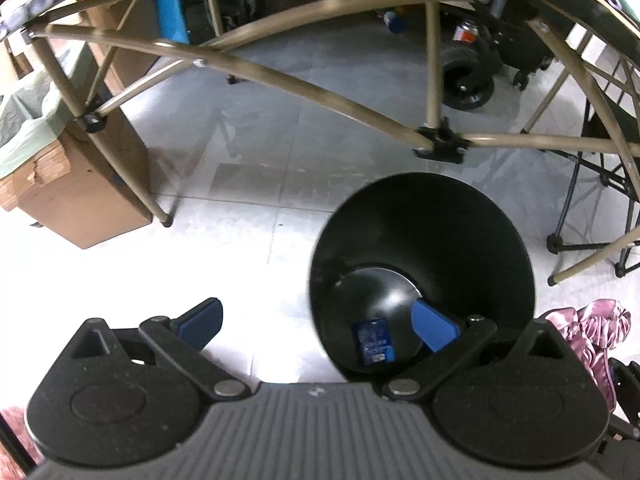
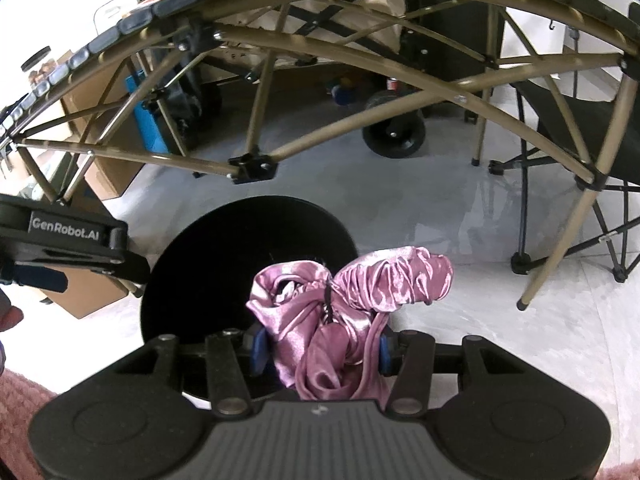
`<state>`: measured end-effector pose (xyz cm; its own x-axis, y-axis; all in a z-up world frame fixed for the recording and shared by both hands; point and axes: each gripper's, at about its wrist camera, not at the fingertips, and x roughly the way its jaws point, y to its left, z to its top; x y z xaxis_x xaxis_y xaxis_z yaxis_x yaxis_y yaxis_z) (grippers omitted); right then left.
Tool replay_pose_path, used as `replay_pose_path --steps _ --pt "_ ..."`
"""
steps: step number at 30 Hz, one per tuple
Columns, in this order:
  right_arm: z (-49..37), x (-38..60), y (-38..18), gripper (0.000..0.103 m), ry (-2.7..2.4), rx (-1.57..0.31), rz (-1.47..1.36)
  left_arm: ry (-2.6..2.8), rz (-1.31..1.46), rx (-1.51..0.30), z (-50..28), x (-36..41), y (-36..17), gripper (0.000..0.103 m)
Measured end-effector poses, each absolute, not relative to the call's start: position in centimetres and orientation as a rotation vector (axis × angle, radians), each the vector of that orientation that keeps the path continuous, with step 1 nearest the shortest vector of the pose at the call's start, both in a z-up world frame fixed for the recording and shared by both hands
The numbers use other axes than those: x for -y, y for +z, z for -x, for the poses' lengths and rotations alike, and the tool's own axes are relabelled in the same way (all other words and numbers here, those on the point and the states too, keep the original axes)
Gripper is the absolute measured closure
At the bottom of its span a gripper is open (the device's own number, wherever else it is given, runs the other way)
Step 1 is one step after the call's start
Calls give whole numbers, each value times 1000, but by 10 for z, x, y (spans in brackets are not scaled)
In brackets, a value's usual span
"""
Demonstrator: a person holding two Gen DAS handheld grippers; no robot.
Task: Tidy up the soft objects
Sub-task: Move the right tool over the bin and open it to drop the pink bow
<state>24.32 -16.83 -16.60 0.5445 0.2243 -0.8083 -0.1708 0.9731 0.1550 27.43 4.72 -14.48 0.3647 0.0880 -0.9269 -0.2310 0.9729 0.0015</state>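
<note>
Pink satin cloth (image 2: 336, 320), bunched, is pinched between the right gripper's (image 2: 320, 350) narrowed jaws, hanging above a black bin (image 2: 248, 248). Left gripper (image 1: 316, 324) gapes wide, holding nothing, one finger (image 1: 434, 326) over the bin.

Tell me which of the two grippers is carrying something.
The right gripper: its jaws are closed on the bunched pink satin cloth. The left gripper holds nothing; its jaws stand wide apart, one finger over the black bin.
</note>
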Motion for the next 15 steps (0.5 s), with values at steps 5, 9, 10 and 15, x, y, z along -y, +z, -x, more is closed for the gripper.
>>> replay_pose_path --steps 5,9,10,15 --pt "-251 147 -166 55 250 -977 -46 231 164 -1174 -268 -70 -145 0" --pt "-259 131 -165 55 259 -980 -33 251 186 -1172 -265 -88 -145 0" --pt "-260 127 -166 55 262 -981 -28 256 192 -1172 -264 -92 -145 0" --pt "-270 106 -169 55 270 -991 -5 281 215 -1171 -260 -112 -147 0"
